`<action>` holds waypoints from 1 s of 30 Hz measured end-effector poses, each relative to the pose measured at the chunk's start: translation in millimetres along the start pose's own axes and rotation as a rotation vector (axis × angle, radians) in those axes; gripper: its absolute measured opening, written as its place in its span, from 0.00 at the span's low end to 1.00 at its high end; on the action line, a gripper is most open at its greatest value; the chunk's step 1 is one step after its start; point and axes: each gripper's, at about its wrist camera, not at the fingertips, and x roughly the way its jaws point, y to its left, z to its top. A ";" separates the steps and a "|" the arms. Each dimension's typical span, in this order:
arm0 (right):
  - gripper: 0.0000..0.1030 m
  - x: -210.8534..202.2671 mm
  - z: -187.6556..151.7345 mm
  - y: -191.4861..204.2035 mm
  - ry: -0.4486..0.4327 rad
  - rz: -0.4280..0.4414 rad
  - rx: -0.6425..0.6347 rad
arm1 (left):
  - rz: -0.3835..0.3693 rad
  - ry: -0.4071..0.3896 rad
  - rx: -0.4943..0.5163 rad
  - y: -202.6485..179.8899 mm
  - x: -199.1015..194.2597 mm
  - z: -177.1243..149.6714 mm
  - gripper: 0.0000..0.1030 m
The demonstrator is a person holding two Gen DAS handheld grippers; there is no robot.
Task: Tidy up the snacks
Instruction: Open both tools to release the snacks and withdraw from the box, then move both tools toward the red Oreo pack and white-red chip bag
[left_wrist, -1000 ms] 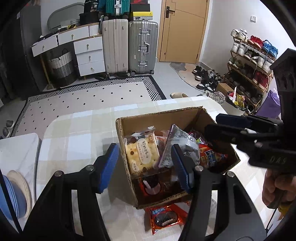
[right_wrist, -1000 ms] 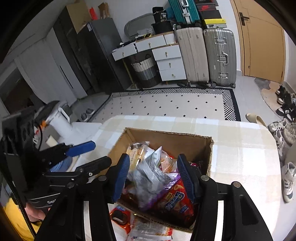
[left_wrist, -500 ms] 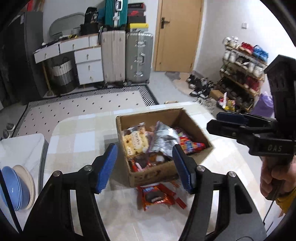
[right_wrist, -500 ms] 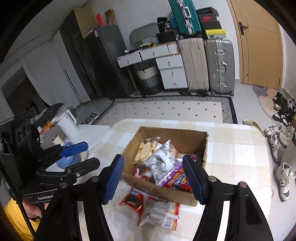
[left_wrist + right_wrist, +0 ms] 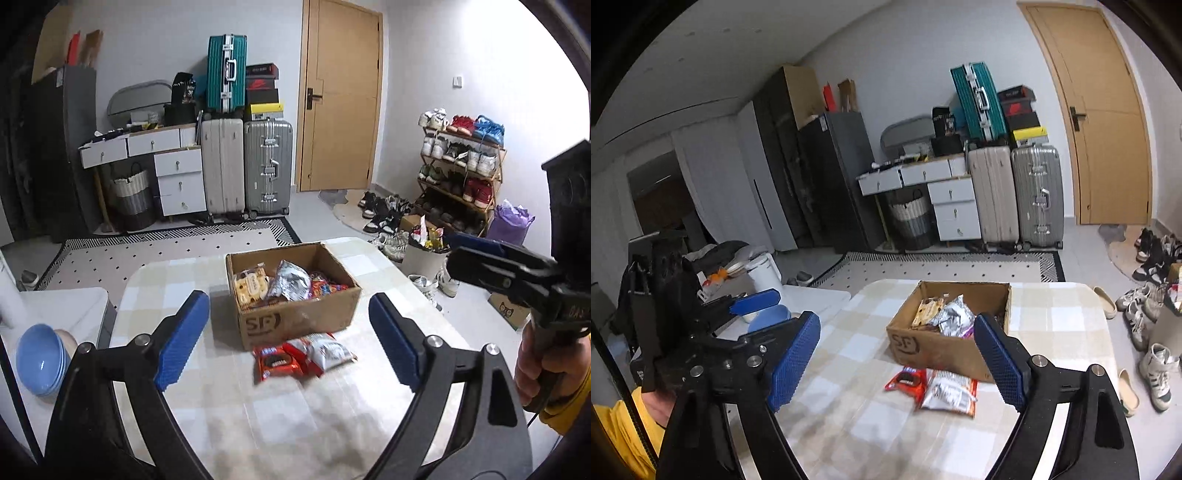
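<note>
Left wrist view: the left gripper (image 5: 288,334) has its blue pads (image 5: 183,338) spread wide with nothing between them; its jaws have just been opening. Ahead at twelve o'clock, well clear of the fingertips, two snack packets lie flat on the checked tablecloth (image 5: 177,273): a red cookie packet (image 5: 277,363) and, touching it at its three o'clock side, a silver-and-red packet (image 5: 325,350). Just past them, still at twelve, stands the cardboard box (image 5: 295,321), open-topped and upright, with a yellow biscuit pack (image 5: 251,286) at its left side, a crinkled silver bag (image 5: 290,282) in the middle and red wrappers (image 5: 327,286) toward the right. At three o'clock the right gripper (image 5: 476,254) juts in from the edge, held by a hand (image 5: 535,365). At nine o'clock, low, blue bowls (image 5: 38,360) sit on a white side surface.

Right wrist view: the right gripper (image 5: 897,360) also stands wide apart and empty, its jaws having just been opening. The two packets lie between the pads' lines of sight at about twelve, the cookie packet (image 5: 907,380) left of the silver one (image 5: 951,393), neither touched. The box (image 5: 938,350) sits just beyond them at one o'clock. The left gripper (image 5: 750,306) shows at nine o'clock, above a yellow sleeve (image 5: 624,435).

Farther out at twelve: suitcases (image 5: 247,166), white drawers (image 5: 177,181) and a wooden door (image 5: 340,99); a shoe rack (image 5: 458,170) at two.
</note>
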 end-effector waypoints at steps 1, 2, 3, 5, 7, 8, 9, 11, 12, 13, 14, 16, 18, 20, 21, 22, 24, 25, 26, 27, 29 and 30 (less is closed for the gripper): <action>0.89 -7.9 -6.8 3.7 -0.009 0.000 -0.002 | 0.002 -0.015 -0.006 -2.5 -11.8 -6.1 0.88; 0.92 -15.3 -14.1 7.4 -0.018 0.007 -0.004 | 0.009 -0.027 -0.012 -4.5 -22.1 -11.8 0.95; 0.97 -23.5 -24.3 10.8 -0.027 0.032 -0.006 | 0.013 -0.041 -0.017 -6.6 -33.2 -18.3 1.00; 0.97 -33.8 -43.7 15.9 -0.036 0.027 -0.018 | -0.004 -0.064 -0.017 -12.2 -52.3 -32.2 1.00; 0.98 -40.2 -60.4 20.0 -0.032 0.016 -0.026 | 0.022 -0.078 -0.021 -15.8 -66.5 -43.6 1.00; 0.98 -45.1 -71.5 21.4 -0.034 0.007 -0.020 | 0.027 -0.080 -0.030 -16.3 -72.4 -48.8 1.00; 0.99 -49.4 -80.6 21.8 -0.042 -0.004 -0.003 | 0.025 -0.082 -0.046 -16.4 -80.9 -56.5 1.00; 0.99 -54.2 -95.4 20.5 -0.056 -0.003 0.034 | 0.035 -0.088 -0.079 -16.8 -88.0 -69.1 1.00; 0.99 -57.7 -103.6 20.6 -0.067 -0.015 0.051 | 0.046 -0.086 -0.103 -15.5 -91.3 -76.1 1.00; 0.99 -61.3 -111.5 22.6 -0.080 -0.054 0.048 | 0.055 -0.092 -0.135 -13.6 -95.1 -86.2 1.00; 0.99 -62.4 -116.0 22.6 -0.091 -0.080 0.046 | 0.070 -0.092 -0.155 -13.5 -94.7 -92.3 1.00; 0.99 -62.8 -124.0 21.5 -0.097 -0.103 0.057 | 0.065 -0.069 -0.185 -18.3 -89.4 -105.7 1.00; 0.99 -62.0 -129.7 22.4 -0.076 -0.086 0.061 | 0.042 -0.028 -0.187 -24.0 -82.2 -113.0 1.00; 0.99 -61.9 -132.0 22.0 -0.071 -0.089 0.063 | 0.032 -0.005 -0.180 -31.2 -77.9 -120.9 1.00; 0.99 -62.0 -132.9 21.8 -0.069 -0.085 0.065 | 0.030 0.002 -0.177 -34.7 -71.4 -122.1 1.00; 0.99 -61.2 -133.7 21.1 -0.067 -0.083 0.072 | 0.026 0.011 -0.177 -37.1 -68.4 -124.3 1.00; 0.99 -58.3 -134.6 19.8 -0.057 -0.081 0.086 | 0.015 0.022 -0.185 -39.8 -67.3 -128.6 1.00; 0.99 -58.0 -133.6 19.8 -0.052 -0.080 0.089 | 0.015 0.026 -0.188 -39.3 -59.9 -126.5 1.00; 0.99 -56.8 -134.5 19.7 -0.047 -0.081 0.093 | 0.012 0.029 -0.188 -40.4 -56.4 -126.9 1.00; 0.99 -55.4 -135.1 19.7 -0.045 -0.080 0.097 | 0.009 0.034 -0.188 -41.3 -55.9 -130.6 1.00; 0.99 -53.6 -136.6 20.1 -0.039 -0.078 0.100 | 0.007 0.048 -0.191 -38.4 -42.5 -124.7 1.00; 0.99 -51.8 -137.7 19.7 -0.035 -0.080 0.103 | 0.005 0.053 -0.195 -37.1 -39.4 -125.8 1.00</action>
